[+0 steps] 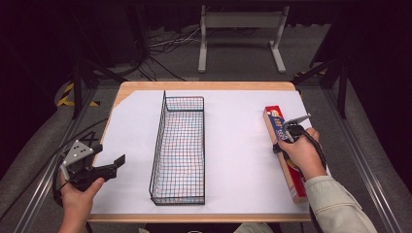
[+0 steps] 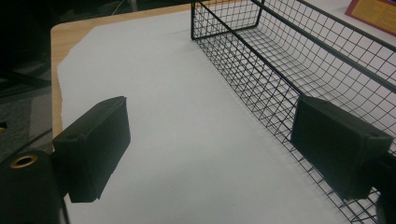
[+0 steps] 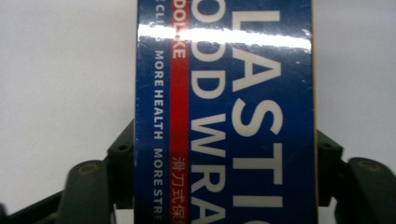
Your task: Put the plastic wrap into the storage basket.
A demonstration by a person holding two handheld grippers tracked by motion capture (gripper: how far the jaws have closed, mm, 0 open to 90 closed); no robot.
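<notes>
White paper covers the wooden table [image 1: 204,86], with dark floor behind it. At the right of the high view lies a long plastic wrap box [image 1: 282,145]. The right gripper [image 1: 286,135] is clamped across the box's width, one jaw on each long side. Mid-frame stands a black wire basket [image 1: 179,150]. At lower left, the left gripper [image 1: 104,167] hovers with jaws wide apart, holding nothing.

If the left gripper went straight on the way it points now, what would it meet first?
Most likely the wire basket. In the high view the left gripper, jaws open and empty, points across the white sheet toward the basket's near long side; its own view shows that mesh wall ahead on one side, though depth is uncertain.
</notes>
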